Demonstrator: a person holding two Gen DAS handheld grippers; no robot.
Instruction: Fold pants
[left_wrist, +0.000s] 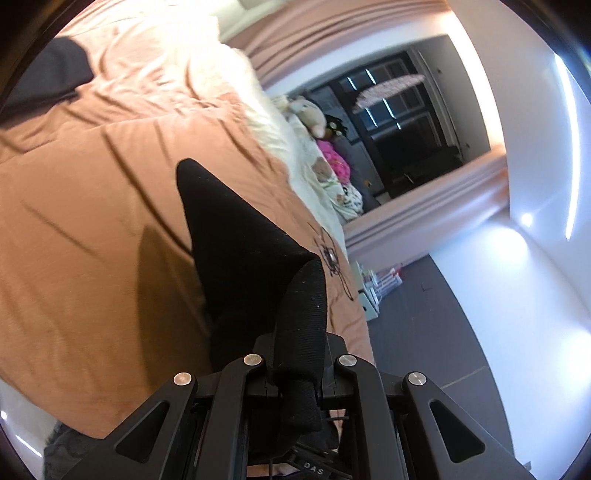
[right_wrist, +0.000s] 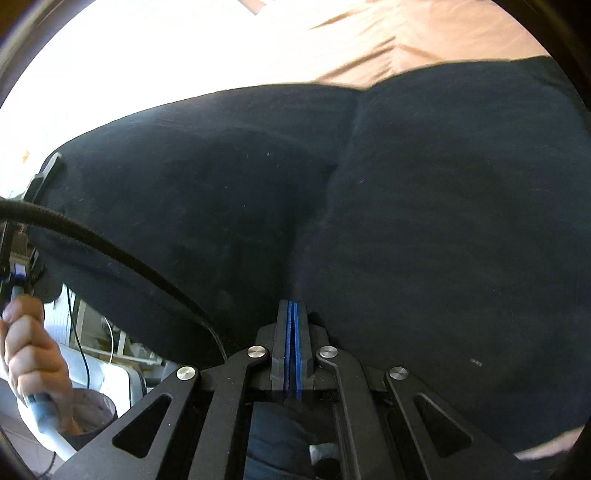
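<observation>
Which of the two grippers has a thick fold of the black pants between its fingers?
The left gripper: a ribbed band of the pants is bunched between its fingers. The right gripper shows its blue pads pressed together.

Black pants (left_wrist: 236, 236), plain, with a ribbed black band at the left gripper (left_wrist: 295, 373). Terracotta-orange bedspread (left_wrist: 92, 221), unpatterned but for a dark line-drawn motif (left_wrist: 334, 258) near the bed's edge. Cream-white fluffy throw (left_wrist: 273, 122). Hot-pink cloth (left_wrist: 338, 158). Dark grey floor (left_wrist: 424, 314). Matte black right gripper (right_wrist: 294, 314) with bright blue pads (right_wrist: 288, 343). Black braided cable (right_wrist: 110, 247).
</observation>
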